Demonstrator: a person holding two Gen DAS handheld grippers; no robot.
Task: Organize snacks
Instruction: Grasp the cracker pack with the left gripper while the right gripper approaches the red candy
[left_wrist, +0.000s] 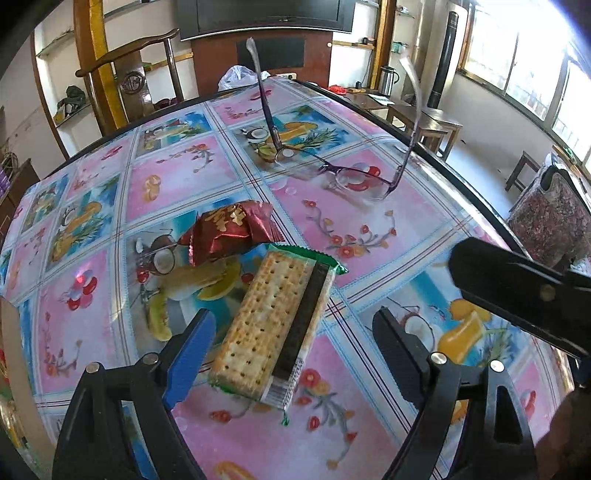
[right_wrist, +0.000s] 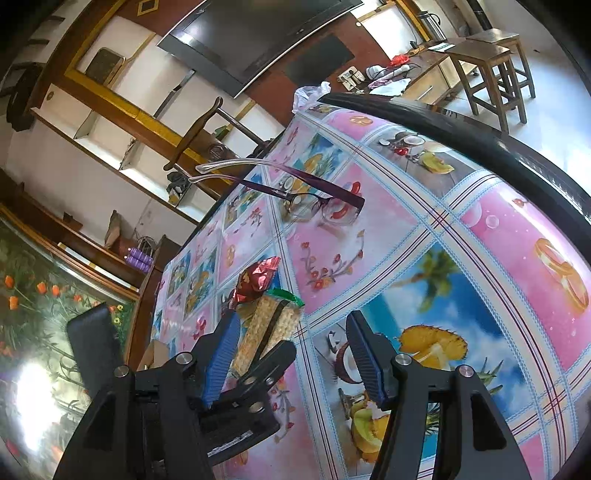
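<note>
Two snacks lie on the table (left_wrist: 424, 221), which wears a glossy cloth of pink flower squares and blue fruit squares.

From the left wrist view, the cracker packet (left_wrist: 273, 325) lies flat in its clear wrapper with green ends, a dark stripe running down its right side. Its far end touches the red foil snack (left_wrist: 229, 236), which sits just beyond it, toward the table's middle. The left gripper (left_wrist: 291, 332) hangs over the near end of the packet with its jaws spread wide, one finger on each side; the blue-padded finger (left_wrist: 192, 354) stands just beside the packet's left edge and the other finger is well clear on the right, so neither presses it. A pair of purple-framed glasses (left_wrist: 354, 177) rests lenses-down further toward the far edge, temples sticking up. The black body of the right gripper (left_wrist: 517, 291) reaches in from the right edge of the table.

From the right wrist view, the right gripper (right_wrist: 291, 347) has its jaws apart with only tablecloth between them. The left gripper (right_wrist: 255, 373) shows beyond its left finger, over the cracker packet (right_wrist: 269, 328), with the red foil snack (right_wrist: 258, 278) just behind. The glasses (right_wrist: 321, 206) sit nearer the far edge.
</note>
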